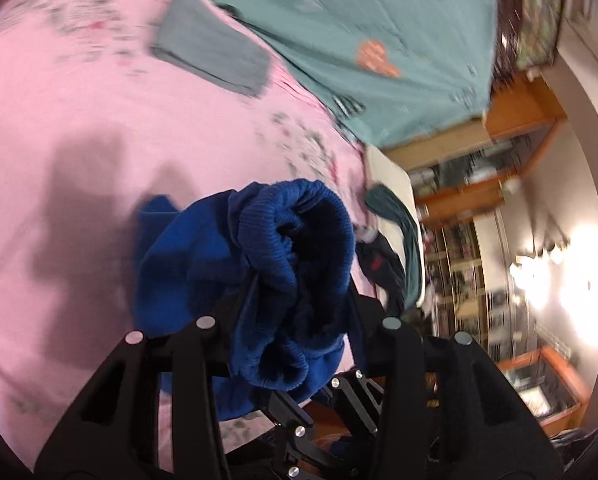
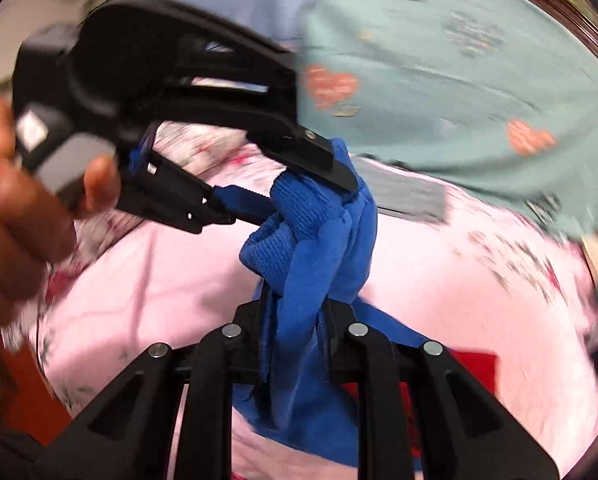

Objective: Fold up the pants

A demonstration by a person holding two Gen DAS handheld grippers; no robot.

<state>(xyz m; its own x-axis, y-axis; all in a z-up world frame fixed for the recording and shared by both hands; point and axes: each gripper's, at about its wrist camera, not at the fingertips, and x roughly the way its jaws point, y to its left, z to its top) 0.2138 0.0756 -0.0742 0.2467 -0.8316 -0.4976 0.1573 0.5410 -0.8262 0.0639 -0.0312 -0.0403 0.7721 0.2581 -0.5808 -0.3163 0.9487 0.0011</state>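
Pink floral bedsheet point(image 2: 439, 280) lies under a teal blanket point(image 2: 459, 60), and a folded grey cloth point(image 1: 215, 52) rests on it. We see a hand point(image 2: 15, 208) holding the left gripper point(image 2: 299, 188), clamped on the blue pants point(image 2: 319, 240). Our right gripper point(image 2: 291, 320) also pinches the pants, lifted above the sheet.

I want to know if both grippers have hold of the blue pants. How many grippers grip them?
2. The right gripper clamps the bunched blue pants from below; the left gripper pinches the ribbed edge just above it.
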